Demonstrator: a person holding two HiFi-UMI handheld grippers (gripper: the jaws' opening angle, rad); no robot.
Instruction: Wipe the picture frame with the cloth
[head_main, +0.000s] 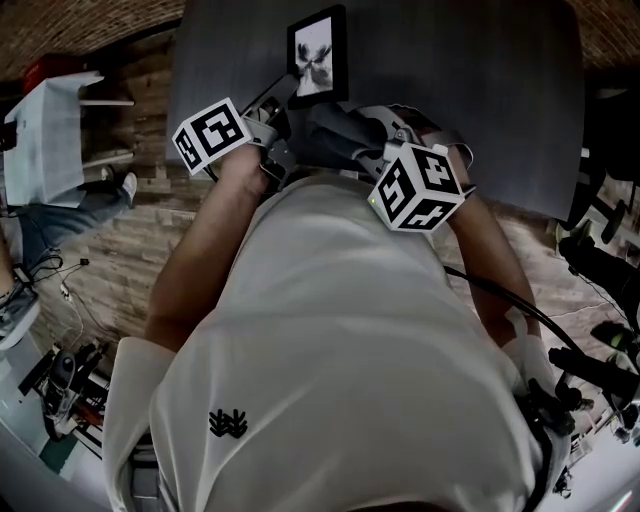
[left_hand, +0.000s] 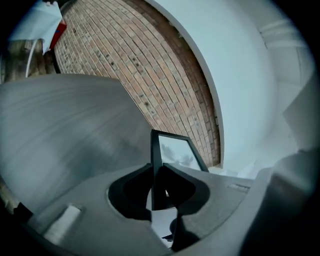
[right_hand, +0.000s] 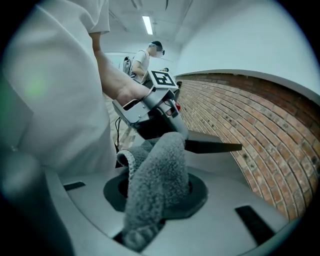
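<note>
A black picture frame (head_main: 318, 55) with a grey print is held up over the dark grey table (head_main: 470, 90). My left gripper (head_main: 283, 106) is shut on the frame's lower left edge. In the left gripper view both jaws pinch the black frame edge (left_hand: 156, 172), and the glass (left_hand: 176, 151) rises beyond them. A grey fluffy cloth (head_main: 335, 135) bunches just below the frame. My right gripper (right_hand: 160, 187) is shut on the cloth (right_hand: 156, 172), which drapes over the jaws and hides the tips. From there the frame (right_hand: 212, 146) shows edge-on, close behind the cloth.
A white seat (head_main: 50, 130) stands at the left on the stone floor. Cables and equipment (head_main: 590, 360) lie at the right. Another person (right_hand: 145, 57) stands far back in the right gripper view. A brick wall (right_hand: 250, 115) runs along the right.
</note>
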